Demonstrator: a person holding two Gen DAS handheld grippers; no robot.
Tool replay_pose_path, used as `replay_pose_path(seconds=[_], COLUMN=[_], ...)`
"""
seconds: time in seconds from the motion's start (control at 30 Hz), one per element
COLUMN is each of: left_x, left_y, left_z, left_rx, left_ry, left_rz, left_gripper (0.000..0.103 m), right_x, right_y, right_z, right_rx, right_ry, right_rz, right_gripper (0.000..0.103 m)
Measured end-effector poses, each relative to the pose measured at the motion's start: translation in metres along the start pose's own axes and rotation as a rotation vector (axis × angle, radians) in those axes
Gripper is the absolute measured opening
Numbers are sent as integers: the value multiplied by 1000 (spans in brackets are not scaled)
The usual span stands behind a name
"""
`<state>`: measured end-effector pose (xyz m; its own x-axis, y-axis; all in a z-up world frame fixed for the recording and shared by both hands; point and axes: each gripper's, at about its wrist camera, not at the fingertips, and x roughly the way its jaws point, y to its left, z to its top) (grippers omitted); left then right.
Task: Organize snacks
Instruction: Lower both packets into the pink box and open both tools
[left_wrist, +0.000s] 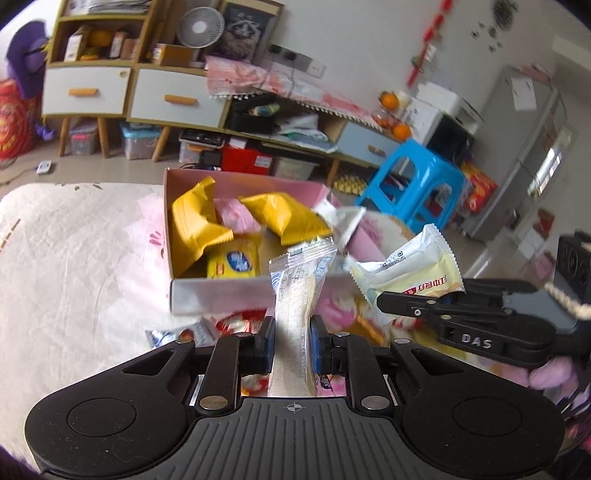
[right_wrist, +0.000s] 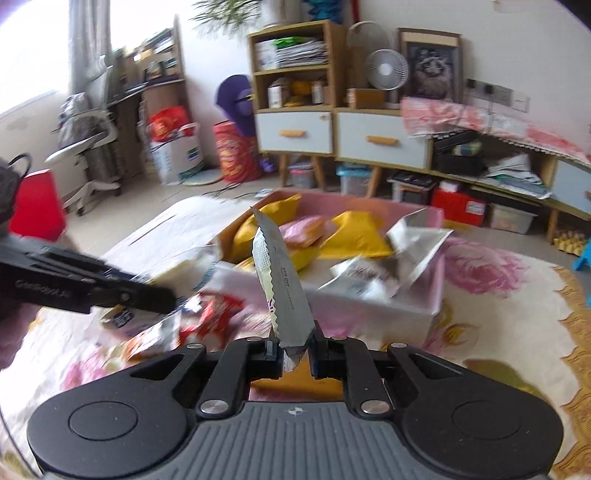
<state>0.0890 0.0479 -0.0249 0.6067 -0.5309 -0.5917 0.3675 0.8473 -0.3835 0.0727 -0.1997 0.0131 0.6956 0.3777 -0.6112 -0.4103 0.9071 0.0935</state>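
1. The left gripper (left_wrist: 290, 345) is squeezed shut on a clear snack packet (left_wrist: 299, 295). The packet stands up between the two blue pads (left_wrist: 317, 345). It is see-through, with small print and a pale snack inside, and its top edge is crimped.

2. The clear snack packet is held up in the air in front of the pink box (left_wrist: 218, 295), and its top reaches over the box's near wall.

3. The right gripper (right_wrist: 293, 349) is squeezed shut on a white snack packet (right_wrist: 280, 280). In the right wrist view the packet is seen edge-on, thin and tilted, with a zigzag edge and a bumpy sealed strip near the top.

4. In the left wrist view the same white snack packet (left_wrist: 413, 271) shows its flat side. It is creamy white with red letters, a small square code and zigzag ends. It sits just to the right of the box, up off the cloth.

5. Inside the pink box lie two yellow bags (left_wrist: 195, 225), a pink packet (left_wrist: 236, 216) between them and a yellow packet with a blue circle (left_wrist: 232, 262). A silver wrapper (right_wrist: 417, 236) leans at the right side.

6. More snacks (right_wrist: 207, 321), red and white, lie on the flowery cloth (right_wrist: 491, 295) in front of the box. They are blurry.
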Motion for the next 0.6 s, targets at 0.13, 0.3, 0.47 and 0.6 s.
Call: replay_pose_path(seconds=[0.13,0.3,0.47,0.6], left_x=[15,36,61,83], left_y=[1,3,-1,-3], left_z=[13,32,45,52], left_rx=[-92,-170,-176,-192], left_ry=[-11,-42,-53,-48], left_rz=[-3,9,39,65], left_gripper=[16,16,16,16], right_x=[6,17,31,39], right_y=[-14,-32,-44,-49], right_z=[13,26,32,32], right_rx=[30,52,45,56], right_ry=[-24,-31,14,49], right_rz=[-74,-146,-201,-217], right_gripper=[3,3,3,3])
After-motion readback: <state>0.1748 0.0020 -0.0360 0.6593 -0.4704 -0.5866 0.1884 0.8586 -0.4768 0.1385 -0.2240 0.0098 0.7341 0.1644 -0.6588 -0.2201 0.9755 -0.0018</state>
